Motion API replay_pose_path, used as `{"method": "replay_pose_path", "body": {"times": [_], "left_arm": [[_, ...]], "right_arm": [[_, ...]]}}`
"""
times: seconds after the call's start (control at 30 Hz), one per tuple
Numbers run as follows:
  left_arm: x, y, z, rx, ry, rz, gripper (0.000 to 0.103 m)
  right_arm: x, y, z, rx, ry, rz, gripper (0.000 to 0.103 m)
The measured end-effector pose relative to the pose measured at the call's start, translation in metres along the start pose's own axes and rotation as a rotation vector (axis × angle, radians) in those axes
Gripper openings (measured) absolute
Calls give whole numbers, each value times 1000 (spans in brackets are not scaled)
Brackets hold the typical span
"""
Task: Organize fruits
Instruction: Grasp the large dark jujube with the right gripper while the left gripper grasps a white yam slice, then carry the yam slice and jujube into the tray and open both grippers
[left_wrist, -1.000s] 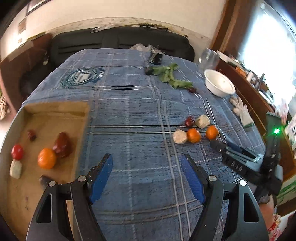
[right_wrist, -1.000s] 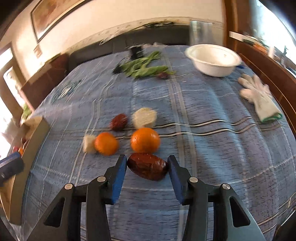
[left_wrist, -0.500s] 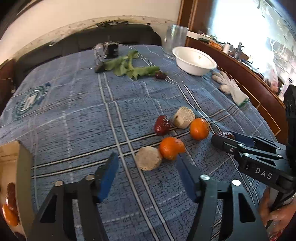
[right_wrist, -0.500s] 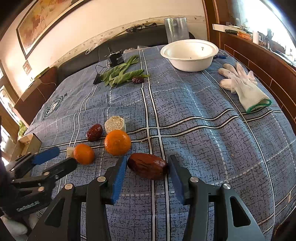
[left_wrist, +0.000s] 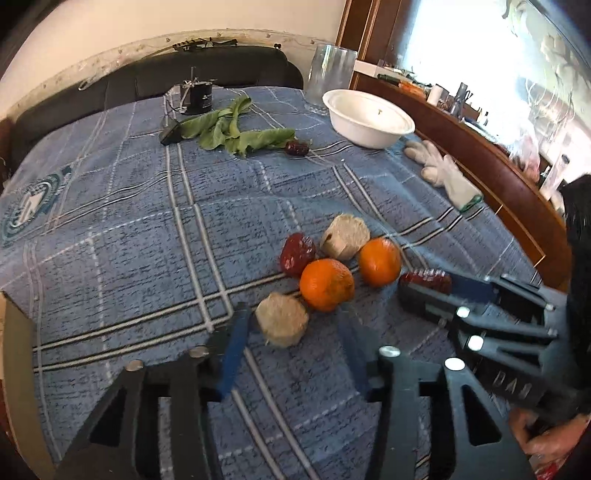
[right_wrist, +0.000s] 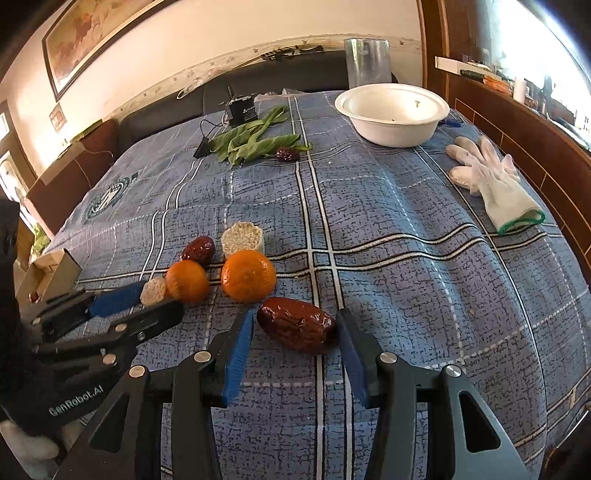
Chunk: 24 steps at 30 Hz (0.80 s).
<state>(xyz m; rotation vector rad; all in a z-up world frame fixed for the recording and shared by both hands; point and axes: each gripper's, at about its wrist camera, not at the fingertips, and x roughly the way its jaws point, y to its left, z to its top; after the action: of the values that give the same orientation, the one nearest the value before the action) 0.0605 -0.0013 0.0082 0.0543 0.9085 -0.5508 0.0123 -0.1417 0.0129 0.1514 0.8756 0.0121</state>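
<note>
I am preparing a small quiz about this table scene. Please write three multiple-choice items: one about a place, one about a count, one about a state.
1. Where is the small dark date?
A. In the white bowl
B. Beside the green leaves
C. On the glove

2. How many oranges are on the cloth?
A. Two
B. Three
C. Four

3. What is the right claw doing?
A. Shut, empty
B. Open around the big date
C. Lifting an orange

Key:
1 B, it touches the green leaves.
2 A, one orange and another.
3 B, the big date lies between its spread fingers.
</note>
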Motion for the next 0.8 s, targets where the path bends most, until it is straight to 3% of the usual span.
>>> {"method": "replay_pose_path", "body": {"times": [0.07, 0.17, 0.3, 0.53, 0.8], "left_arm": [[2, -5, 1, 17, 3, 17, 52], [3, -13, -2, 59, 8, 76, 27], [-2, -9, -4, 36, -19, 84, 28], [-10, 10, -5, -62, -43, 33, 28], [-23, 1, -11, -47, -79, 59, 28]], "right_arm": [[0, 2, 0, -7, 1, -2, 50], [-1, 2, -1, -11, 1, 0, 49], [-3, 4, -2, -19, -3, 11, 45], [-4, 2, -2, 0, -17, 21, 44], [-9, -3, -3, 29, -43, 18, 41]]}}
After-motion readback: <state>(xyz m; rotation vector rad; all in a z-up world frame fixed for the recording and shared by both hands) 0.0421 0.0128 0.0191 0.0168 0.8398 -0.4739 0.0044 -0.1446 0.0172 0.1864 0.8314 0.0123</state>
